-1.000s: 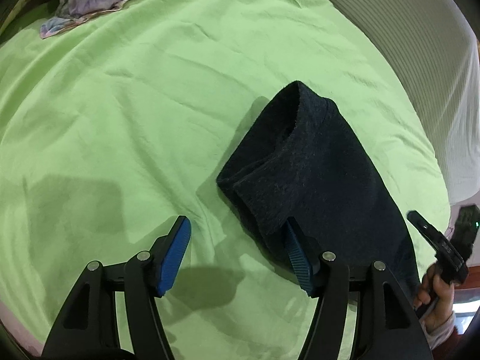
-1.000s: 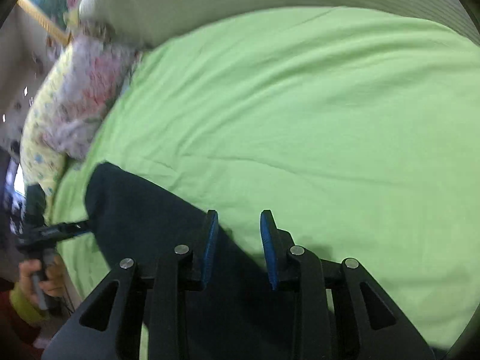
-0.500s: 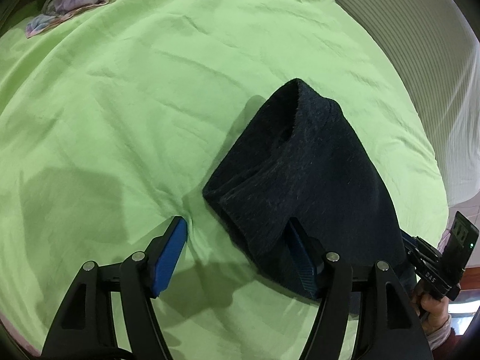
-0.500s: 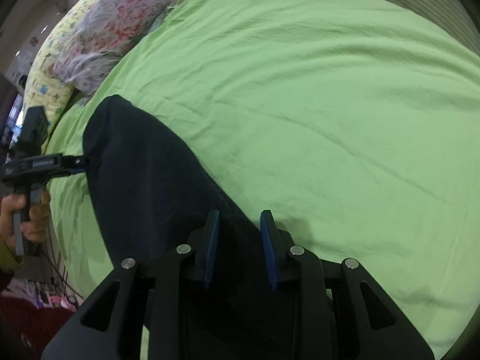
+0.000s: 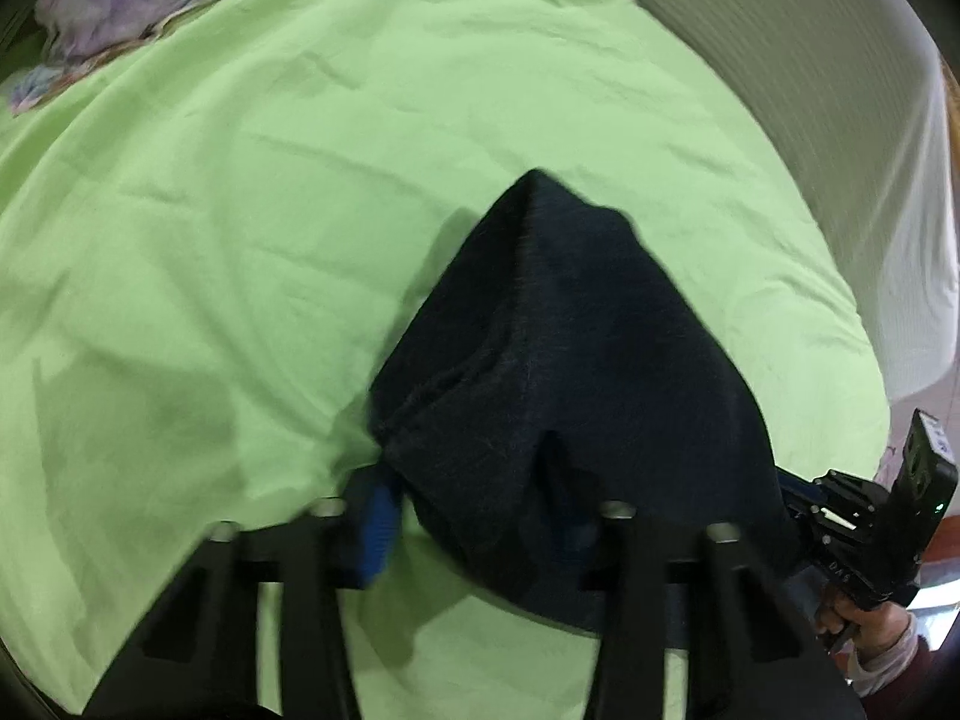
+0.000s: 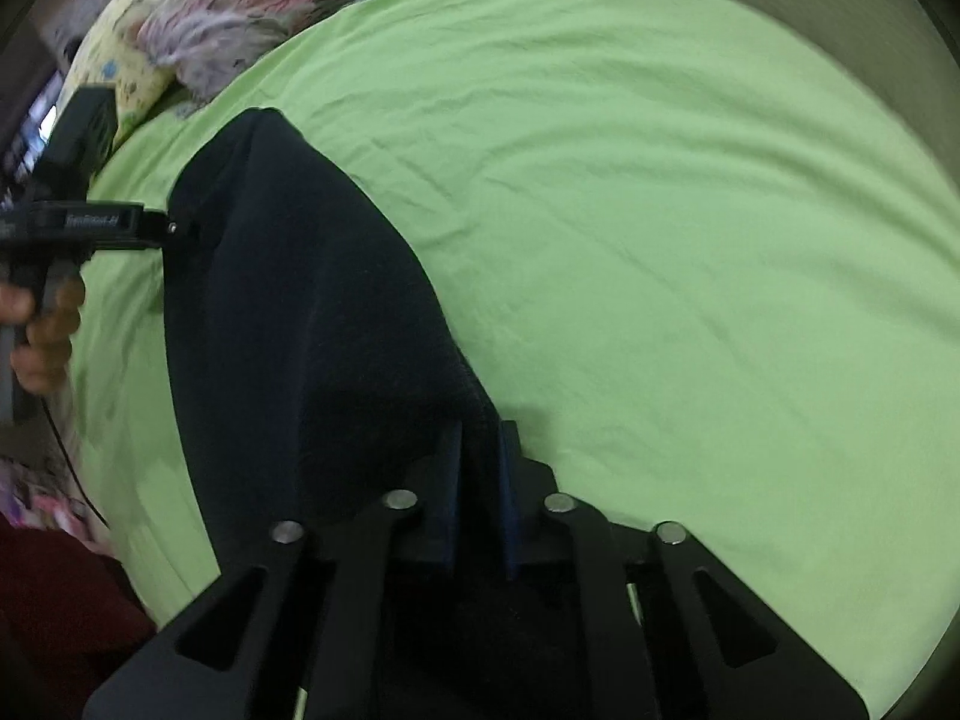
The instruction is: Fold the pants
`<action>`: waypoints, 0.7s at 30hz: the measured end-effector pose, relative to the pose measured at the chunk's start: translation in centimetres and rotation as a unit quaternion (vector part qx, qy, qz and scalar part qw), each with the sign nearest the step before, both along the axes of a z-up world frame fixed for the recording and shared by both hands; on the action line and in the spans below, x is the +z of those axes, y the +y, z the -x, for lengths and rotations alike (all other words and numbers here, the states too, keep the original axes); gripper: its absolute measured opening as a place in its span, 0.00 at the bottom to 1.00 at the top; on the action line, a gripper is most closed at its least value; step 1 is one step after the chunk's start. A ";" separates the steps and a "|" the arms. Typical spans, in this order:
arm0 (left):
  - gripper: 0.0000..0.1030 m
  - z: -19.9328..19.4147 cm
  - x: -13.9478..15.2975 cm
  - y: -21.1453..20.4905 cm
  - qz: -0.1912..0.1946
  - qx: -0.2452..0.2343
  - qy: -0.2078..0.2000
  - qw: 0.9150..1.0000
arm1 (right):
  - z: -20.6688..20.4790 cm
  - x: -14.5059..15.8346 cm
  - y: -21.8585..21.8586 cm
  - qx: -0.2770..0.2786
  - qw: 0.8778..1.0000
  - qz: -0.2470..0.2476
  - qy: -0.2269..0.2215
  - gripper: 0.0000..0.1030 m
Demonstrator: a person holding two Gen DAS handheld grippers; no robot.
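The dark navy pants (image 5: 576,348) lie folded in a long strip on the green bed sheet (image 5: 240,210). My left gripper (image 5: 474,510) has its jaws around the near end of the cloth; the blue left pad (image 5: 378,519) shows, the right pad is hidden under the fabric, and the frame is blurred. In the right wrist view the pants (image 6: 300,312) run from my right gripper (image 6: 480,474), which is shut on their other end, back to the left gripper (image 6: 174,228).
Floral pillows (image 6: 252,6) lie at the head of the bed. A white ribbed cover (image 5: 840,90) borders the sheet on the right. The right gripper and the hand holding it show at the bed's edge (image 5: 864,516).
My left gripper's jaws have narrowed around the pants' end, which has lifted and bunched up. My right gripper has closed on the other end and moved closer.
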State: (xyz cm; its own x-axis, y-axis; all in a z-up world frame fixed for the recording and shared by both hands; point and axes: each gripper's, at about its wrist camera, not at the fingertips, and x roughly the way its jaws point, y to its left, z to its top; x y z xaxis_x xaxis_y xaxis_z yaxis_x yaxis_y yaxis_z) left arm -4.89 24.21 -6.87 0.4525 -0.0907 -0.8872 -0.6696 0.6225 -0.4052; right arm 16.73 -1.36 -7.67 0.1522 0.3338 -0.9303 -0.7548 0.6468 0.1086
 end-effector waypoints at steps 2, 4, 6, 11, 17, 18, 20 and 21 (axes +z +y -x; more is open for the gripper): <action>0.19 0.0 0.5 -0.1 0.000 -0.007 -0.014 1.000 | -0.5 1.6 -0.7 -0.022 1.000 -0.017 -0.013 0.07; 0.17 0.5 1.6 0.0 0.000 -0.015 -0.033 0.999 | -1.2 3.9 -1.8 -0.057 0.997 -0.045 -0.039 0.03; 0.17 1.2 3.0 0.1 0.008 -0.021 -0.061 0.998 | -1.7 5.8 -2.6 -0.083 0.993 -0.069 -0.055 0.03; 0.17 1.4 5.7 0.0 -0.022 -0.054 -0.087 0.995 | -1.8 5.4 -1.7 -0.092 0.991 -0.054 -0.076 0.03; 0.17 -0.1 3.1 0.9 -0.043 -0.072 -0.055 0.995 | -3.1 1.7 -0.7 -0.128 0.990 -0.036 -0.056 0.03; 0.18 -0.3 2.4 1.0 -0.045 -0.078 -0.044 0.995 | -3.1 1.1 -0.8 -0.133 0.989 -0.036 -0.044 0.03; 0.25 -0.6 1.5 0.7 -0.054 -0.088 -0.025 0.994 | -3.1 0.1 -1.4 -0.154 0.987 -0.033 -0.025 0.05; 0.32 -0.6 1.1 0.8 -0.058 -0.089 -0.012 0.994 | -2.9 -0.1 -1.8 -0.163 0.986 -0.031 -0.031 0.06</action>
State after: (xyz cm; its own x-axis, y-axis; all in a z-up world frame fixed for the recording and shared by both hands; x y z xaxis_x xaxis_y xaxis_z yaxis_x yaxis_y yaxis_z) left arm -4.33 25.02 -5.78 0.4590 -0.0700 -0.8857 -0.5354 0.7738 -0.3386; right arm 19.62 -3.17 -7.74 0.3166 0.3142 -0.8950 -0.5147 0.8495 0.1161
